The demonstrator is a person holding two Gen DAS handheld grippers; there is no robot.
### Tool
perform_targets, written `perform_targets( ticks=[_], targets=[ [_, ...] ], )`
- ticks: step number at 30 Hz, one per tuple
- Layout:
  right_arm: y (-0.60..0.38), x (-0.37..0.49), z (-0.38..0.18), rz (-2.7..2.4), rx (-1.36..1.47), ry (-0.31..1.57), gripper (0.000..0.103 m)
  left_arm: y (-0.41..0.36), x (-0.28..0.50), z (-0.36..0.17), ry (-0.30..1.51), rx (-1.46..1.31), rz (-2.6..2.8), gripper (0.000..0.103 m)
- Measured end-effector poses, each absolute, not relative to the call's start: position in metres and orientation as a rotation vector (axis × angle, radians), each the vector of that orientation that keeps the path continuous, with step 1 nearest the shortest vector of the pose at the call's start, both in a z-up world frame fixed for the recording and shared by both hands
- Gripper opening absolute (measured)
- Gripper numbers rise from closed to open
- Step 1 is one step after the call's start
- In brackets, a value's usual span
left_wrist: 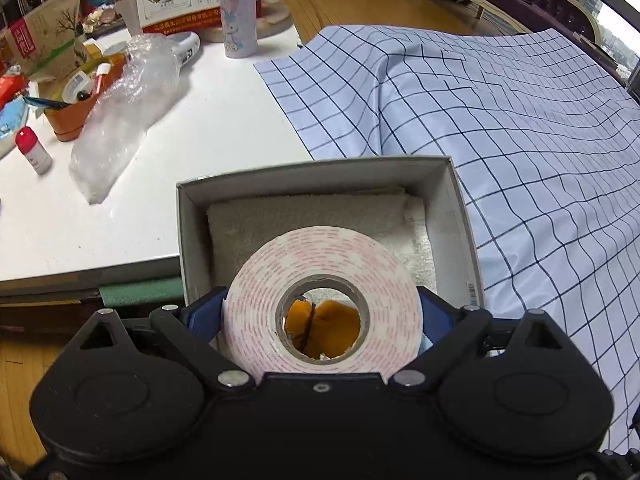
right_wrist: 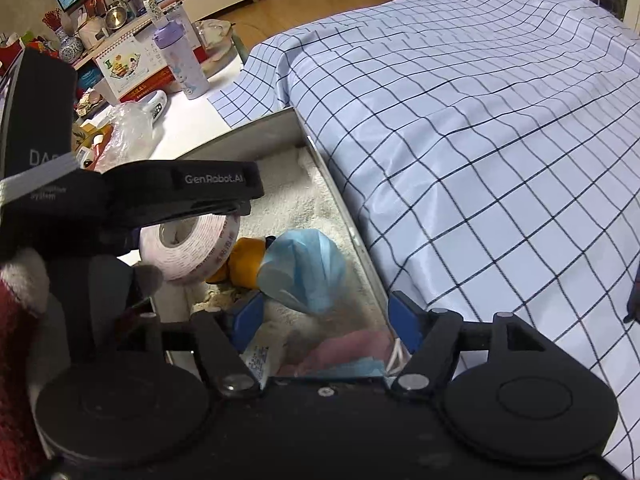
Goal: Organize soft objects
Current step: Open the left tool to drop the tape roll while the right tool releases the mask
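- The white table [left_wrist: 224, 128] on the left carries clutter that the task leaves alone: an orange tray [left_wrist: 76, 116], a crumpled plastic bag [left_wrist: 128, 108] and a purple bottle [left_wrist: 239, 8].
- The cardboard box [left_wrist: 192, 240] sits where the table meets the checked cloth [left_wrist: 520, 140], lined with a white towel [left_wrist: 304, 216], probably so soft things collect in one place.
- The left gripper [left_wrist: 322, 304] clamps a roll of foam tape [left_wrist: 322, 300] between its blue pads, held over the near end of the box, seemingly about to be put in.
- Through the roll's core, an orange soft item [left_wrist: 332, 328] shows lying in the box.
- The right gripper [right_wrist: 326, 320] hangs over the box with jaws spread wide, gripping nothing; a bunched blue mask [right_wrist: 304, 272] lies just ahead of it, beside the orange item.
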State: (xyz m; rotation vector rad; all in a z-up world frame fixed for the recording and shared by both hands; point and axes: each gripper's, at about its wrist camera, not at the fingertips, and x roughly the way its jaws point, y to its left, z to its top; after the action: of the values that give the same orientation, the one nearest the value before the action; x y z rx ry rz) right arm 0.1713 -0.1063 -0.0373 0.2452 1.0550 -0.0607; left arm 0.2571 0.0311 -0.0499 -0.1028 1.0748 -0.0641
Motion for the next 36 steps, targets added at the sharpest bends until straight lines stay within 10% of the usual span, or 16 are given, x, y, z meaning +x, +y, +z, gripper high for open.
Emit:
perform_targets(
  ticks=[36],
  targets=[
    [-0.122,0.152,-0.050,-0.088,0.267,1.104,0.073,0.025,0.252,-0.055,1.092,-0.060,-0.065,0.096]
  ],
)
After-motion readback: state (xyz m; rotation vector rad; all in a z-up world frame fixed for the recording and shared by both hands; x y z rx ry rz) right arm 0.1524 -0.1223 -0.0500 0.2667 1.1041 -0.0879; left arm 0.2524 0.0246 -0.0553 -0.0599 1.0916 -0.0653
